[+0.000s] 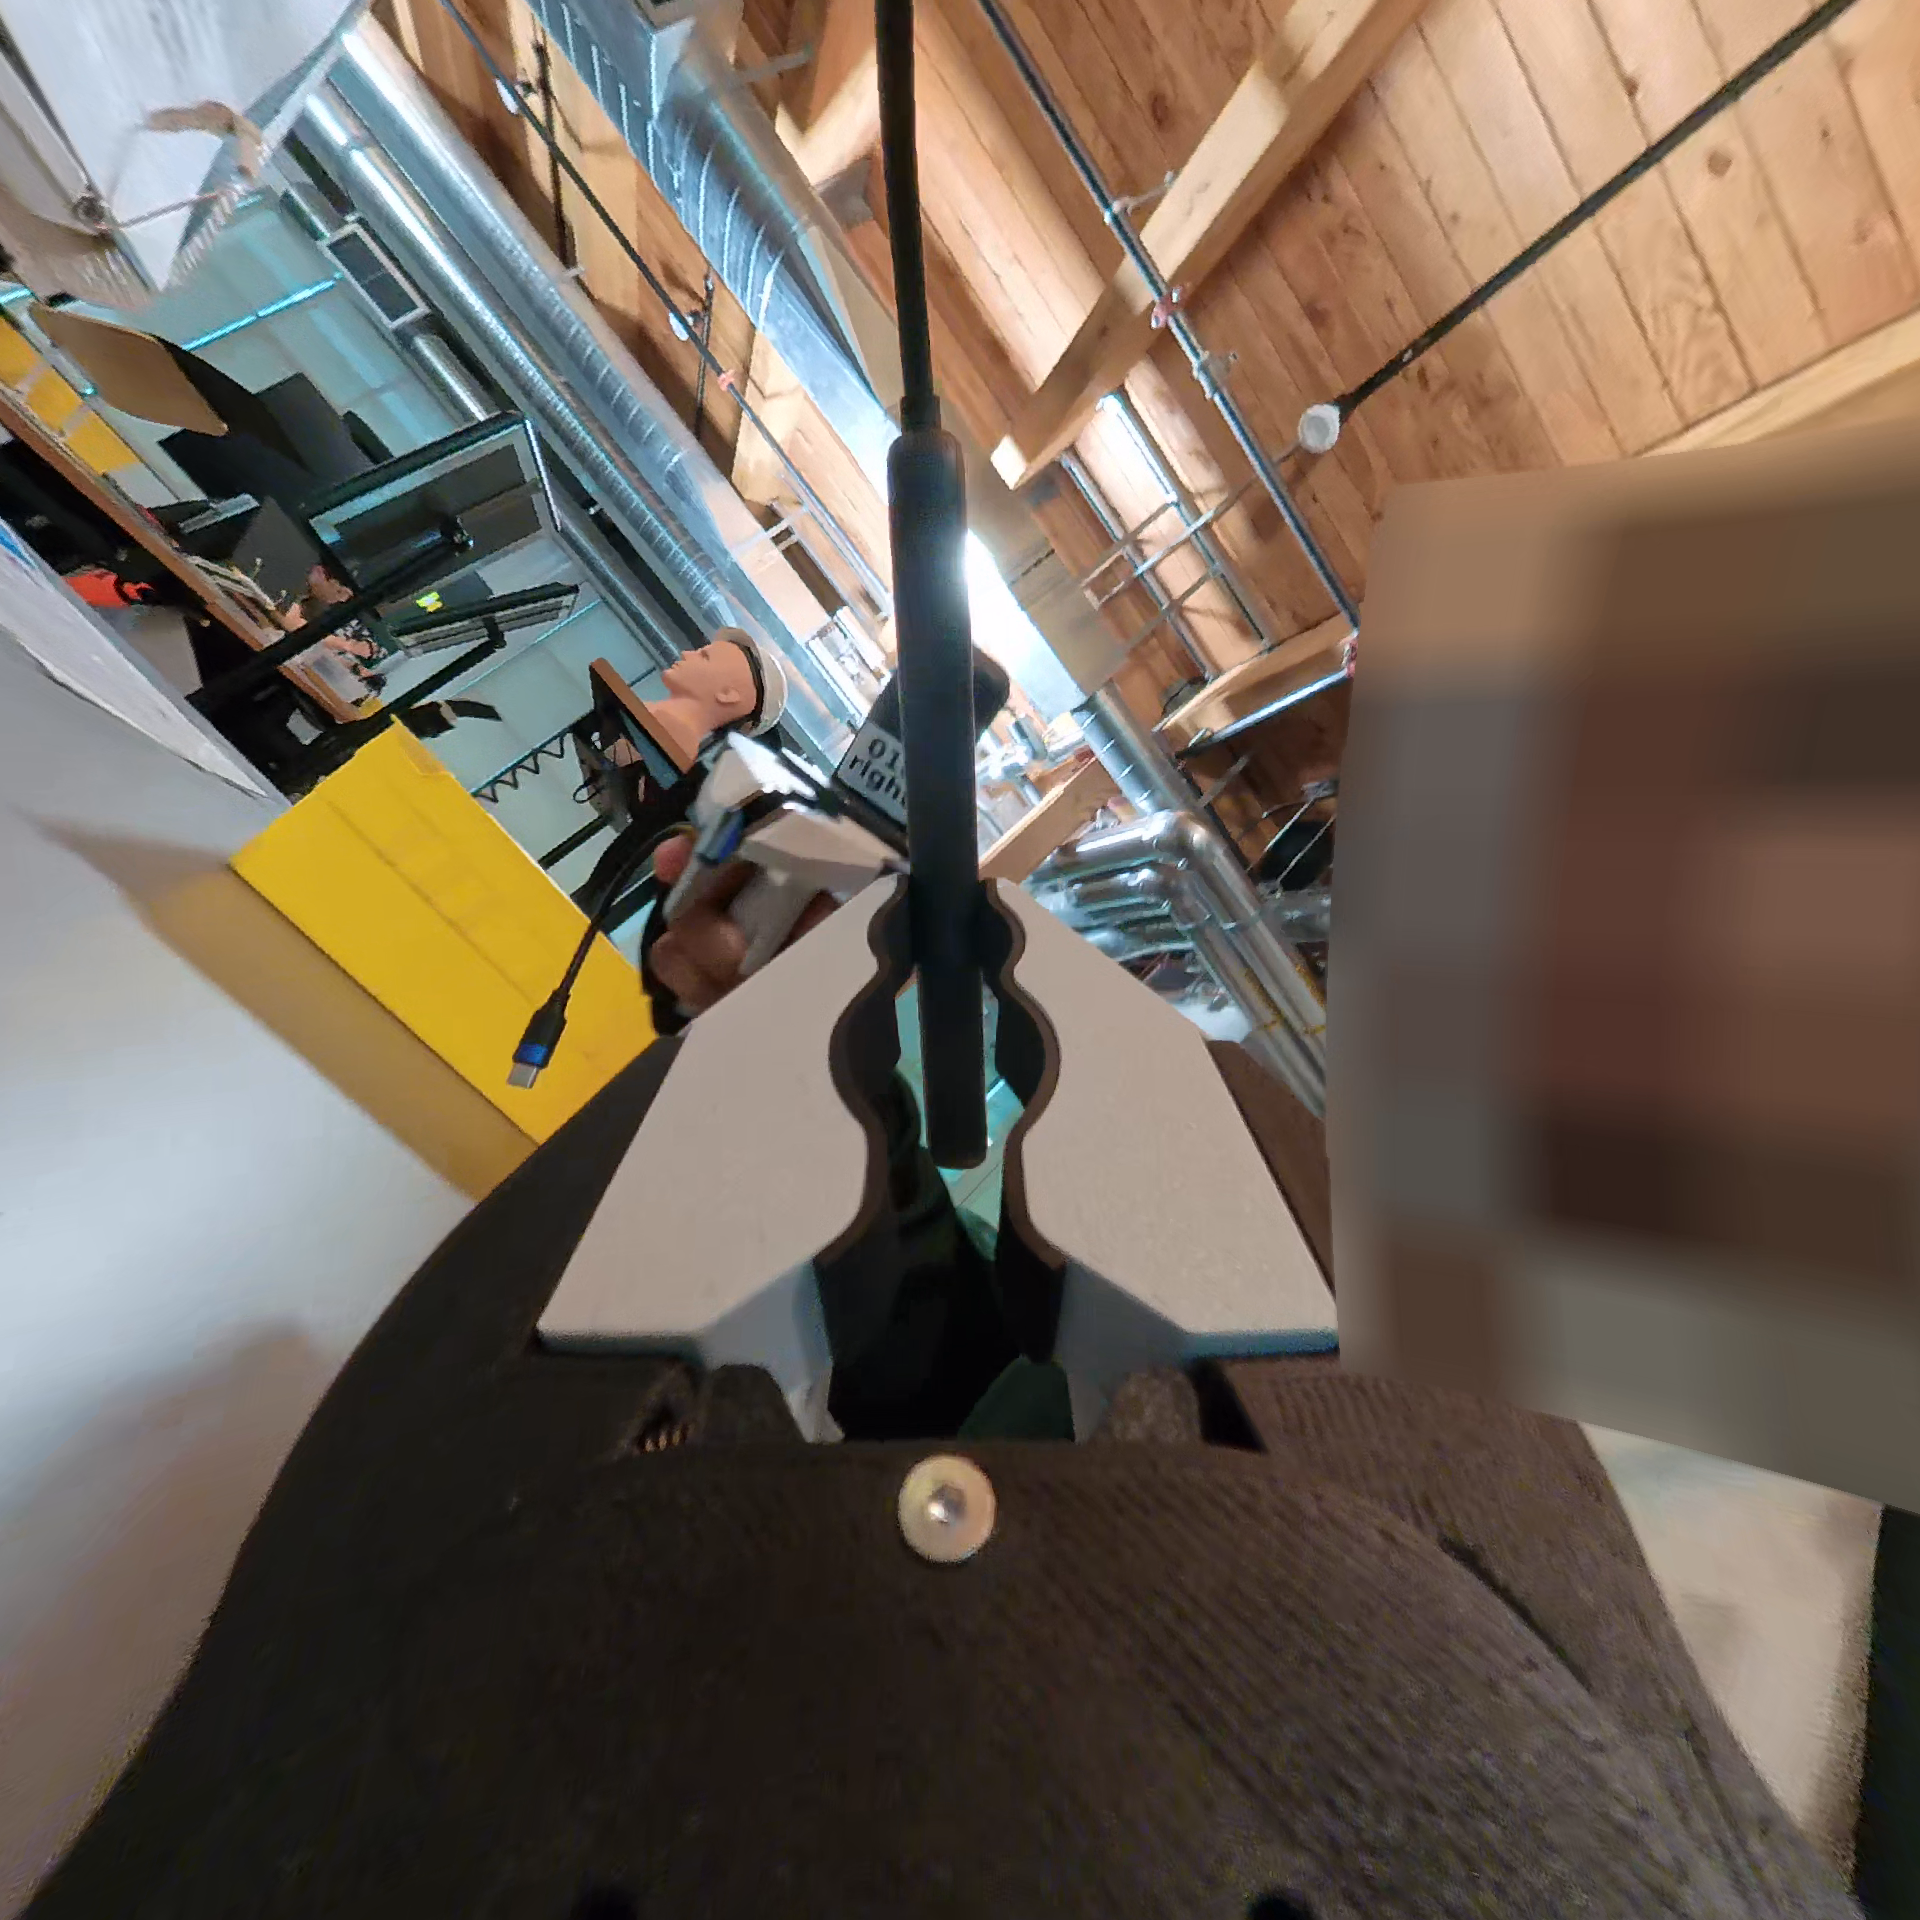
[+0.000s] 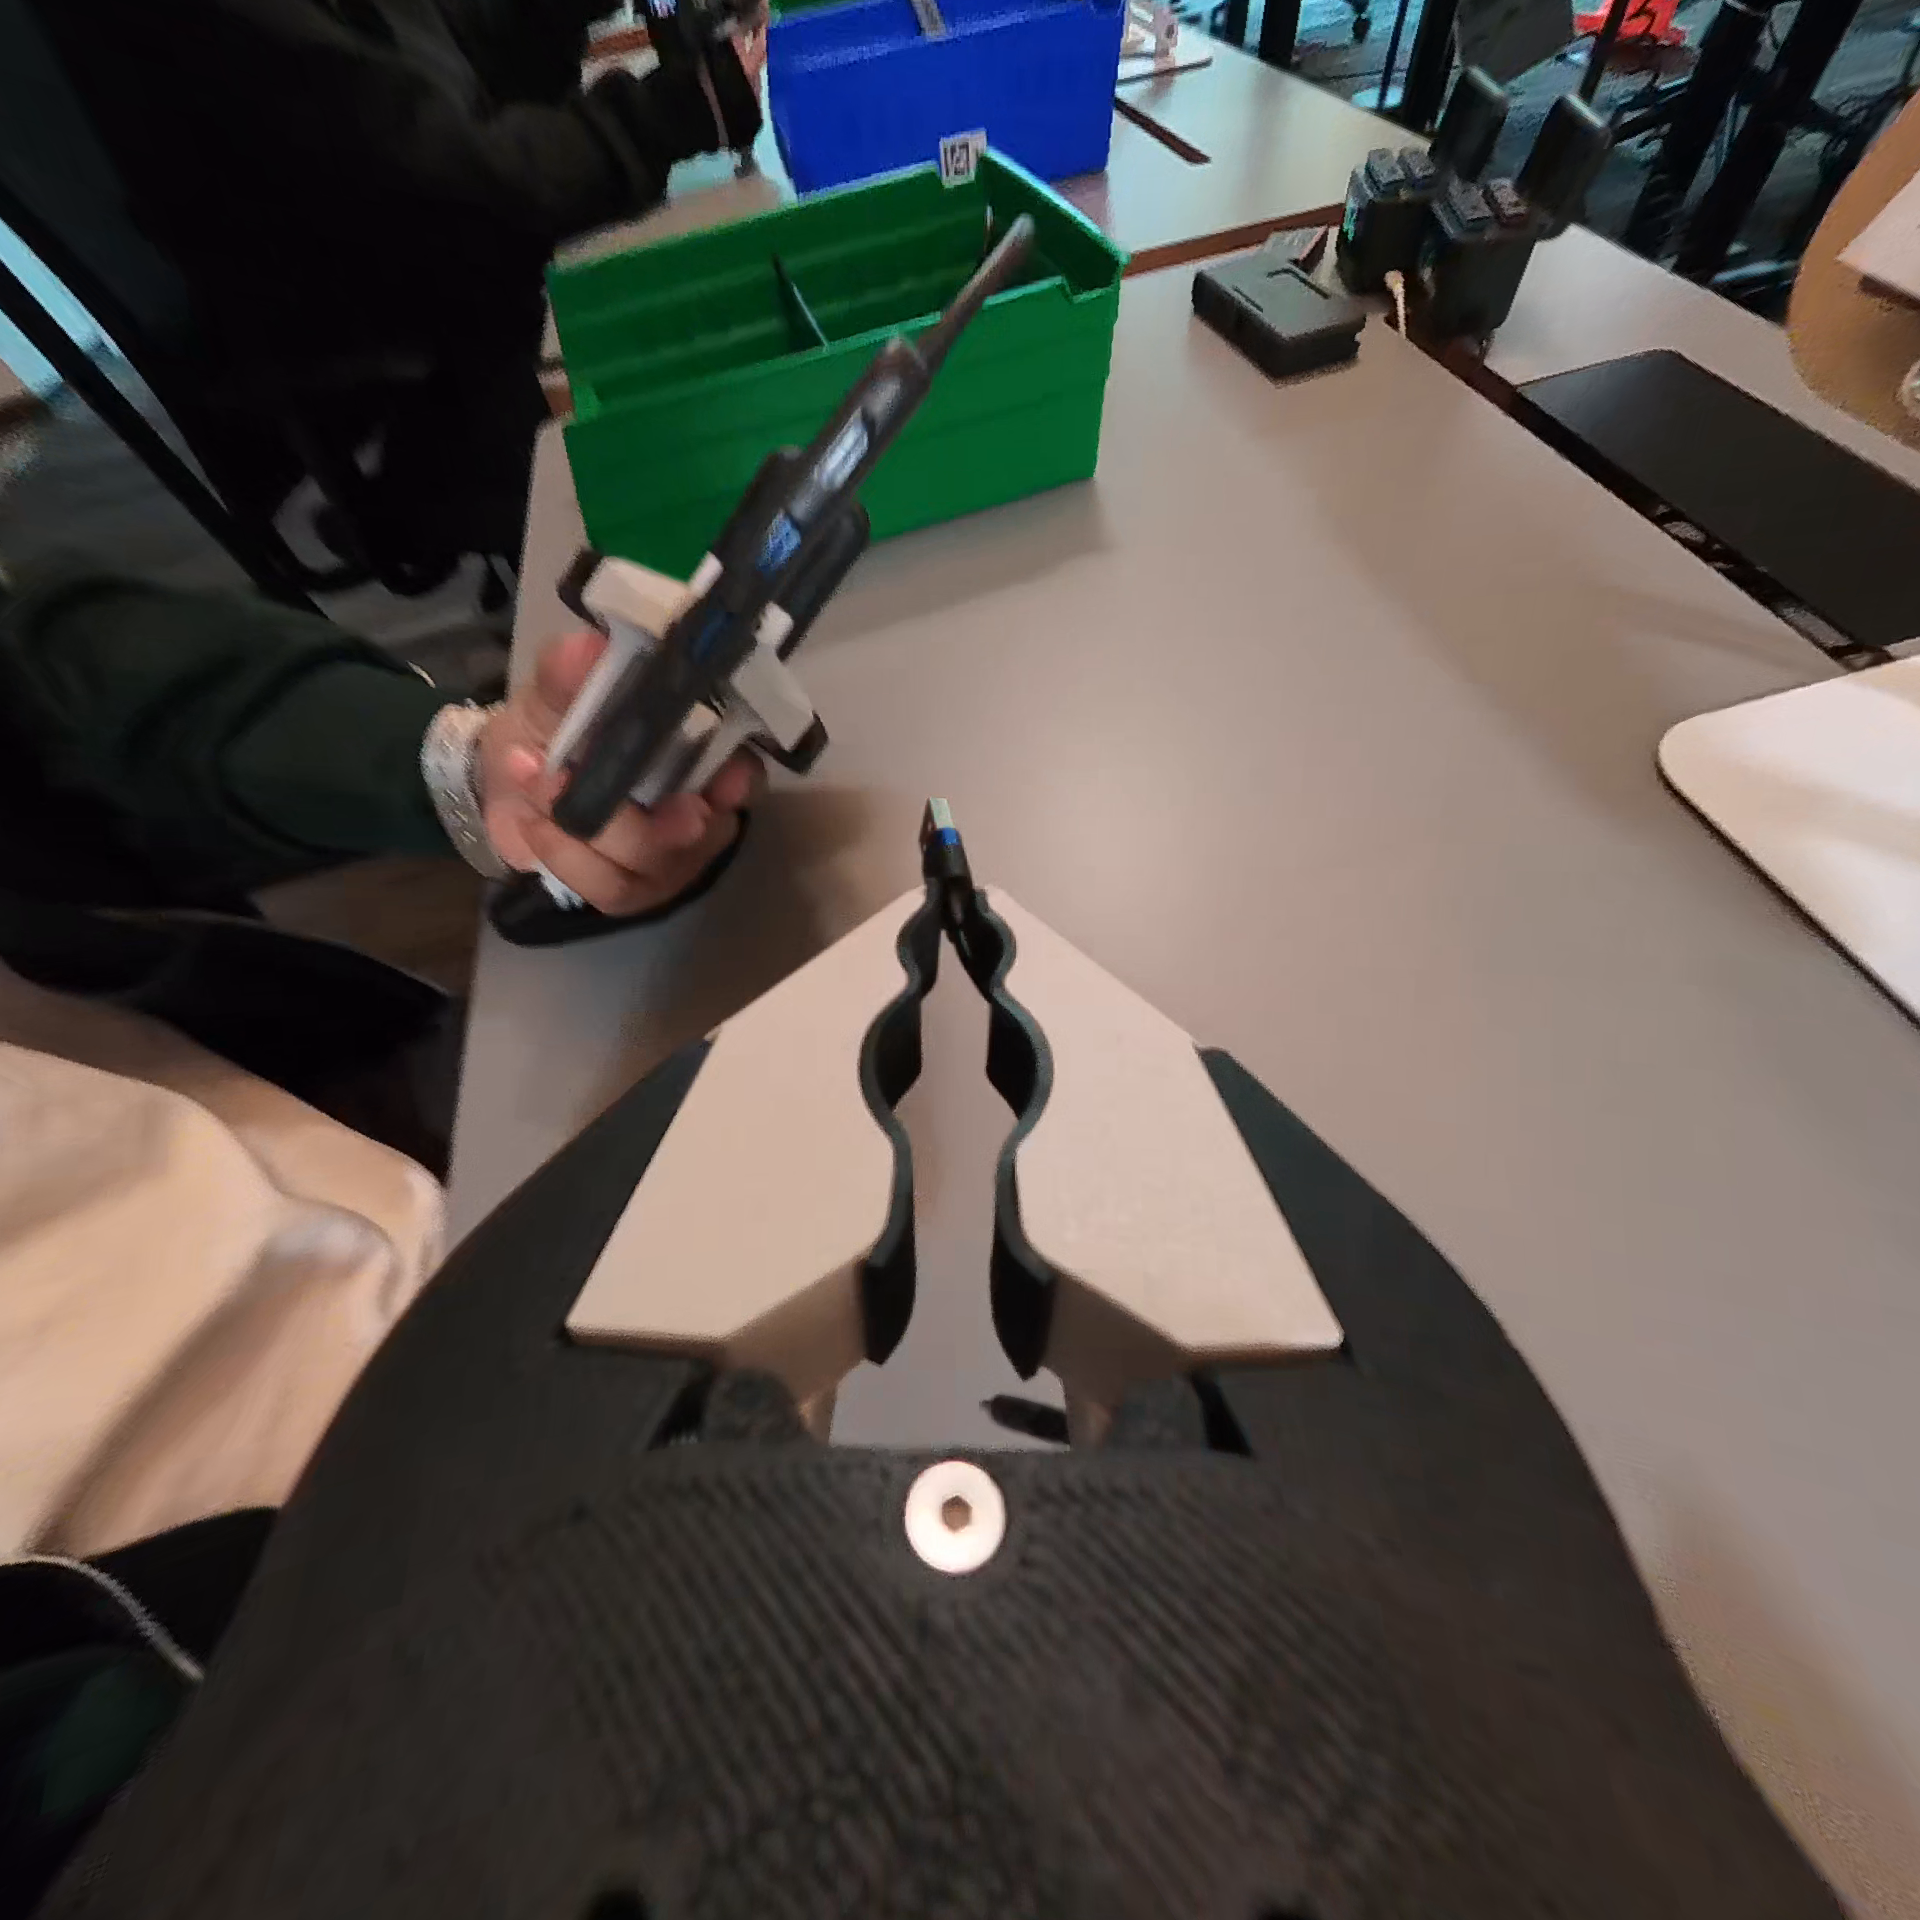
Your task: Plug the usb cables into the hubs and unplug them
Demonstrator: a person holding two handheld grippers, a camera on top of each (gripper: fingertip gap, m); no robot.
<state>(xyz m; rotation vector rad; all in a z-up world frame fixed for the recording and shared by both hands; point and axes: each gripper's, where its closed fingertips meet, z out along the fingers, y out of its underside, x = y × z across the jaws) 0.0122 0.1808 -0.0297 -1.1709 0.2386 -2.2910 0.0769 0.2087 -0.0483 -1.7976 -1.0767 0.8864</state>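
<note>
Hub (image 1: 940,790) ports hidden by hand-held gripper (image 1: 943,894)

Green bin (image 2: 831,416) before blue bin (image 2: 935,94) — grey table (image 2: 1351,727).

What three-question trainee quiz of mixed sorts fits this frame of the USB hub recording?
1. True or false: the left gripper is shut on the slim black hub.
2. What does the right gripper hold? A) the green bin B) a cable plug C) nothing
3. Fill in: the plug's metal tip is ___ the hub, not inserted.

Key: 1 true; 2 B; 3 apart from.
</note>
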